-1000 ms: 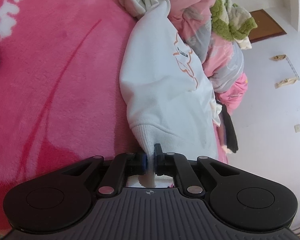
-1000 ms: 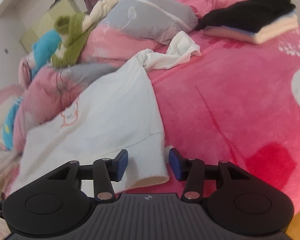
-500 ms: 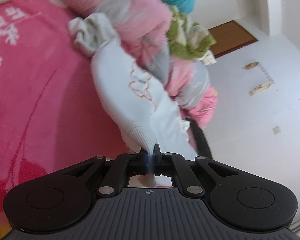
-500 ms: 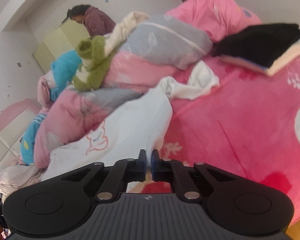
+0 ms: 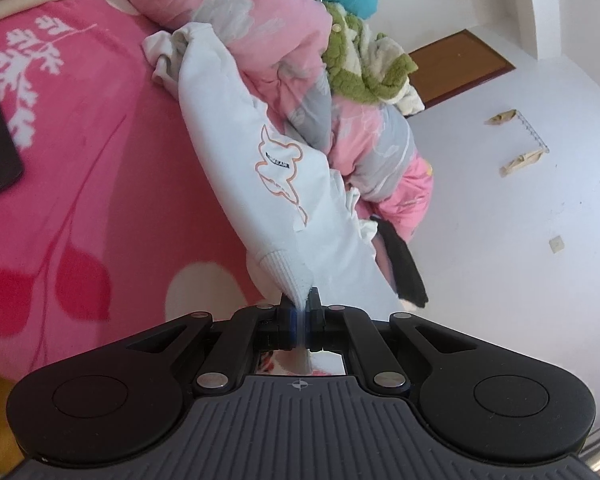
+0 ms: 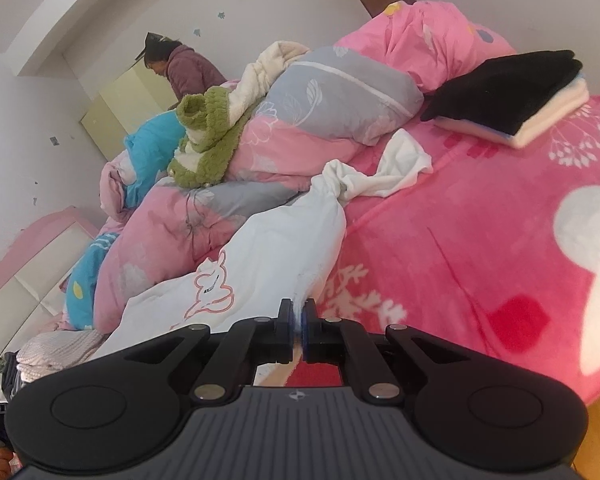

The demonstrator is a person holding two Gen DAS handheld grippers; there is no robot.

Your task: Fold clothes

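The white sweatshirt (image 5: 260, 168) carries one orange-outlined bear-shaped logo (image 5: 278, 168) with a small dark label across it; its lettering is too small to read. The garment hangs stretched between two grippers above the pink bed blanket (image 5: 80, 168), its far end trailing against the heap of bedding. The left gripper (image 5: 300, 312) has its jaws clenched on the ribbed hem, white cloth pinched between the blue pads. The right gripper (image 6: 298, 318) is likewise clamped on an edge of the same sweatshirt (image 6: 268, 264), a thin strip of fabric showing between the jaws. Behind it lies one pink-and-grey quilt (image 6: 300, 120), with one fuzzy green garment (image 6: 204, 140) on top and a blue piece (image 6: 152, 144) beside that. One folded stack (image 6: 512, 100), black on top over pale layers, rests on the blanket. One person in a dark red jacket (image 6: 188, 72) stands by the far wall.
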